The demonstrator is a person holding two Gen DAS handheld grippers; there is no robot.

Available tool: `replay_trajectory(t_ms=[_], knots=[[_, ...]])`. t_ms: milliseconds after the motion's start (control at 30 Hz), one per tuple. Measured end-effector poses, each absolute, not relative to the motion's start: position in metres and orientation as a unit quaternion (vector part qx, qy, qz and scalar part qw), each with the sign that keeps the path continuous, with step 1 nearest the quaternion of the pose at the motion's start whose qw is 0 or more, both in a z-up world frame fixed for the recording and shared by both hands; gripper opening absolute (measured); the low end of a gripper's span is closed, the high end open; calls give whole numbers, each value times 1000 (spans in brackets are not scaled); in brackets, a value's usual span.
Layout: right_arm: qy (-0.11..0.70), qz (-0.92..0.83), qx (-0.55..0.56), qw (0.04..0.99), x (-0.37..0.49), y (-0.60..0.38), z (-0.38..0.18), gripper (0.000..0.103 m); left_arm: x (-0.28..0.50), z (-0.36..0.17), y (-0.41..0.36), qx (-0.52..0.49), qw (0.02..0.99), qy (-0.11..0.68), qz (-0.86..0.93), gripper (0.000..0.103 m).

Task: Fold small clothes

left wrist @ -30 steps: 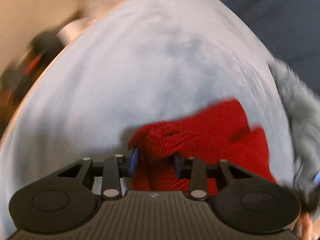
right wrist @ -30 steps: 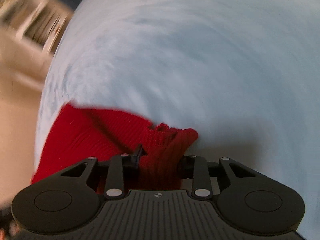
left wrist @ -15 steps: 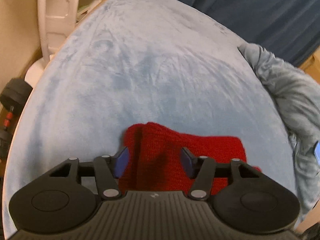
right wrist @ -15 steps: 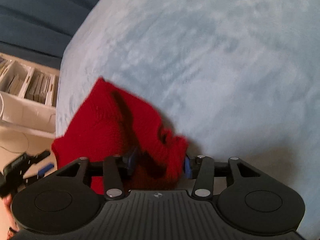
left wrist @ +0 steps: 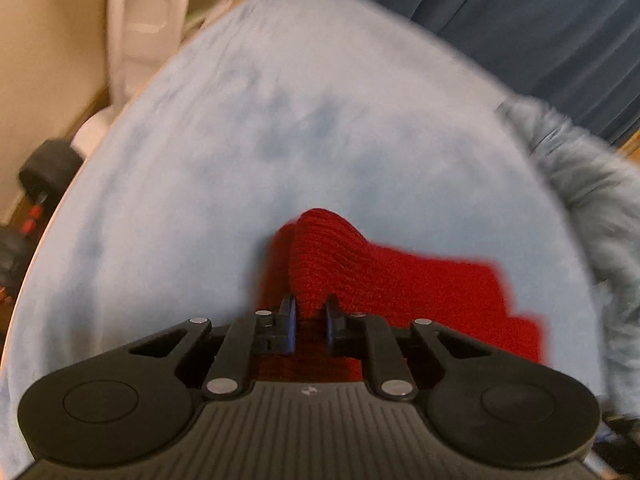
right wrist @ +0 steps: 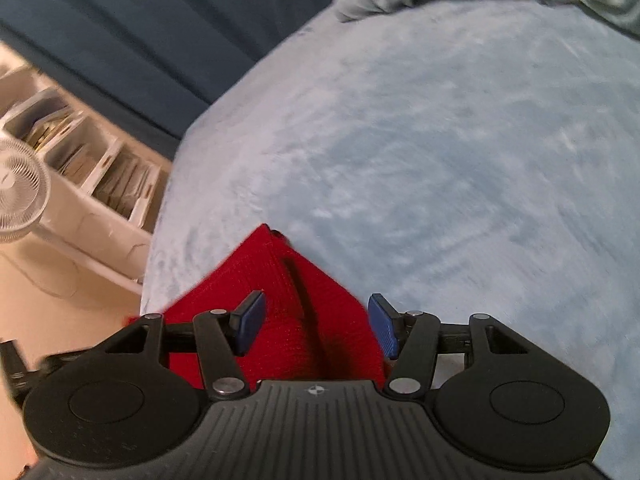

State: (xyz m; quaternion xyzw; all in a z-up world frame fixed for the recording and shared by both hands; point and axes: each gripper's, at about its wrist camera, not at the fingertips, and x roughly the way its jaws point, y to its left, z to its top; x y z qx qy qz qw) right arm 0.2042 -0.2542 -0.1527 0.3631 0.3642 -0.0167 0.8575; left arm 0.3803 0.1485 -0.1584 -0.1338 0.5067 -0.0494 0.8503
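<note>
Left wrist view: my left claw [left wrist: 309, 320] is pinched nearly closed on a raised ridge of the red knitted garment [left wrist: 400, 276], which peaks just ahead of the fingertips and then lies flat toward the right across the pale blue plush bed [left wrist: 240, 140]. A grey-blue fleece heap [left wrist: 580, 184] sits at the bed's right edge, apart from the garment. Right wrist view: my right claw [right wrist: 312, 322] stands wide apart, its blue pads [right wrist: 250, 320] on either side of the same red garment [right wrist: 296, 320] but holding nothing; the cloth passes between them and ends in a pointed corner ahead. In this view the garment lies near the bed's left edge [right wrist: 168, 216], beyond which a white fan [right wrist: 16, 196] and a white shelf unit [right wrist: 100, 184] stand on the floor.

Step in hand, as I judge it: a fold is being made, the left claw carrying one end while the right has no grip. The garment appears doubled already, though blur hides its exact layers. The next move calls for laying the pinched end squarely over the flat part, keeping edges aligned, then opening the left claw without dragging the knit. The right claw could pin the flat layers to stop them sliding on the plush.
</note>
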Motion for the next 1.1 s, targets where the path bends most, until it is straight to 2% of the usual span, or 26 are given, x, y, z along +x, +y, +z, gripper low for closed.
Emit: replay_trajectory(t_ms=[133, 200, 367, 433, 500, 667, 1100], knots=[[382, -4, 364, 850, 203, -251, -153, 59, 381, -159, 140, -140, 859, 492, -31, 36], [389, -2, 340, 856, 198, -249, -148, 60, 371, -148, 142, -126, 868, 480, -8, 72], [405, 13, 217, 888, 170, -225, -117, 72, 295, -94, 132, -9, 904, 425, 34, 103], [390, 31, 155, 907, 146, -209, -101, 78, 246, -74, 121, 40, 920, 388, 44, 103], [380, 47, 108, 917, 122, -194, -87, 84, 199, -60, 109, 62, 920, 385, 31, 103], [369, 64, 70, 925, 57, -164, -63, 90, 111, -51, 94, -33, 901, 431, 38, 103], [351, 15, 29, 936, -13, -139, -50, 90, 22, -31, 60, 0, 911, 410, 35, 103]])
